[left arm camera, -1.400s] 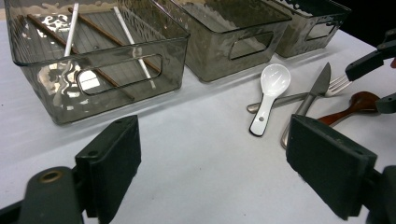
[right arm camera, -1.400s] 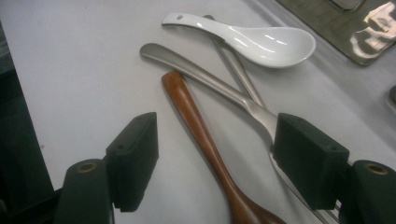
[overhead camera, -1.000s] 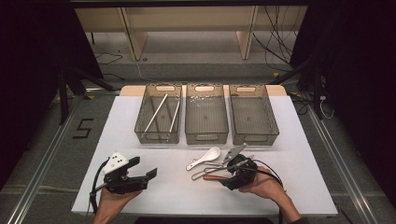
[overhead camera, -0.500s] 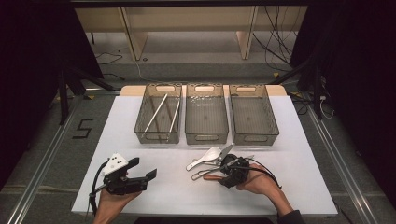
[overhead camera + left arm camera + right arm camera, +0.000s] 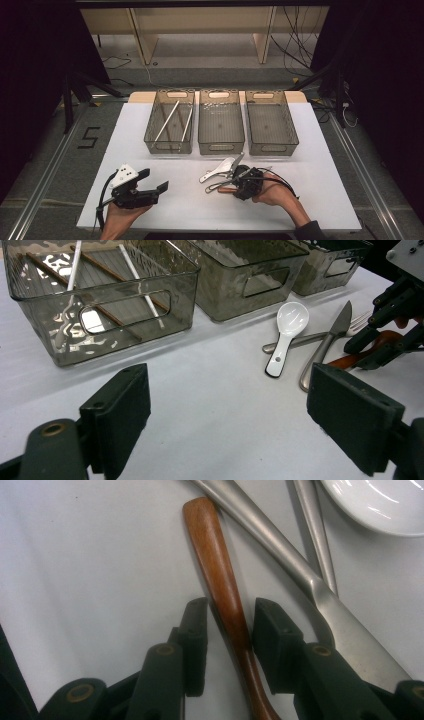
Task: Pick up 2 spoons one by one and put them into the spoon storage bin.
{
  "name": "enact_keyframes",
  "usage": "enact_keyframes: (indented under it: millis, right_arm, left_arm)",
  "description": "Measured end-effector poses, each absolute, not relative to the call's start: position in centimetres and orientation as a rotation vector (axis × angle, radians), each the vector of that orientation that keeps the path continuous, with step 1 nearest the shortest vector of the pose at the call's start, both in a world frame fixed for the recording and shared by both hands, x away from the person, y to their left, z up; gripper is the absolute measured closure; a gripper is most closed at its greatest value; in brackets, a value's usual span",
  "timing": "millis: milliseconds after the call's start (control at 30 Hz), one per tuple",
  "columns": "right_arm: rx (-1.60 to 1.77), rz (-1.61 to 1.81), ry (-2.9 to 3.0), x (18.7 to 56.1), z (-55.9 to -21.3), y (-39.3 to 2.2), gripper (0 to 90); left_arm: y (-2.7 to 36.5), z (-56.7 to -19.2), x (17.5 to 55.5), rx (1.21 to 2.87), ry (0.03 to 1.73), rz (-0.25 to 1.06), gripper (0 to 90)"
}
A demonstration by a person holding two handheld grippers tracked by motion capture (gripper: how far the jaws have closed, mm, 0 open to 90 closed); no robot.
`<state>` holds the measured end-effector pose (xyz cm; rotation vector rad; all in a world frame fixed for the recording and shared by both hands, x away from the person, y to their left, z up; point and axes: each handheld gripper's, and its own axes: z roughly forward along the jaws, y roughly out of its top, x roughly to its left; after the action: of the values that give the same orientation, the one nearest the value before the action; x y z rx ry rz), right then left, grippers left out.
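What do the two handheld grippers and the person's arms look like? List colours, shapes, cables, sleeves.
The left gripper is black with two flat rectangular jaw pads, a pale grey three-cornered plate on top and a black cable trailing back. The right gripper is black too, brass-coloured pivot pins in its jaw links, black cable looping behind. A dark sleeve covers the right forearm; no sleeve is visible on the left.

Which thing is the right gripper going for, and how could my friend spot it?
Look on the white table in front of the middle bin, at the little heap of cutlery. The brown wooden handle lies between the right gripper's closing jaws, beside a steel knife; it's the only wooden piece.
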<state>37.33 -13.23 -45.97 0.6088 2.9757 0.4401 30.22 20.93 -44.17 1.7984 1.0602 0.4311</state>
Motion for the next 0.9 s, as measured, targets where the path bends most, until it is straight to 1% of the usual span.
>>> enact_keyframes:
  millis: [367,700,900]
  right_arm:
    - [0.592,0.400,2.993,37.15,-45.86,-12.73,75.4]
    - [0.532,0.364,3.004,36.87,-45.72,-12.36,79.2]
    - [0.534,0.365,2.996,36.69,-45.71,-12.31,79.5]
  left_arm:
    - [20.84,-44.16,30.20,1.804,1.055,0.435,17.5]
    - [20.86,-44.14,30.18,1.805,1.053,0.439,18.0]
    - [20.89,-44.13,30.17,1.805,1.051,0.443,18.1]
